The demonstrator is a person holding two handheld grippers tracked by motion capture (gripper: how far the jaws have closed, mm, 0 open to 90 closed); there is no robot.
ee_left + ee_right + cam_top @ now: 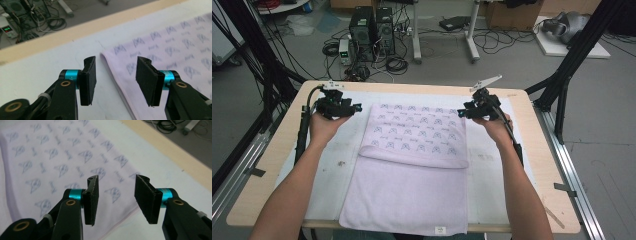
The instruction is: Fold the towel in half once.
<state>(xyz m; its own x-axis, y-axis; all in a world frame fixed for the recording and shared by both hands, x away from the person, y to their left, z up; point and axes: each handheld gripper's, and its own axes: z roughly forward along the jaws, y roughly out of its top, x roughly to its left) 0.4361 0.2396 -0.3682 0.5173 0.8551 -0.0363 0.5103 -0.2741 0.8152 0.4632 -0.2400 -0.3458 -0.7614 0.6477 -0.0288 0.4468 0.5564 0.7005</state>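
A pale lilac rectangular towel printed with small blue motifs (412, 160) lies folded on the white-covered wooden table (272, 165), its patterned upper layer doubled back over the plain lower half. The left gripper (358, 107) hovers just beside the towel's far left corner, the right gripper (460, 113) just beside its far right corner. In the left gripper view the jaws stand apart with nothing between them, the towel's edge below and to their right. In the right gripper view the jaws likewise gape empty above the printed cloth.
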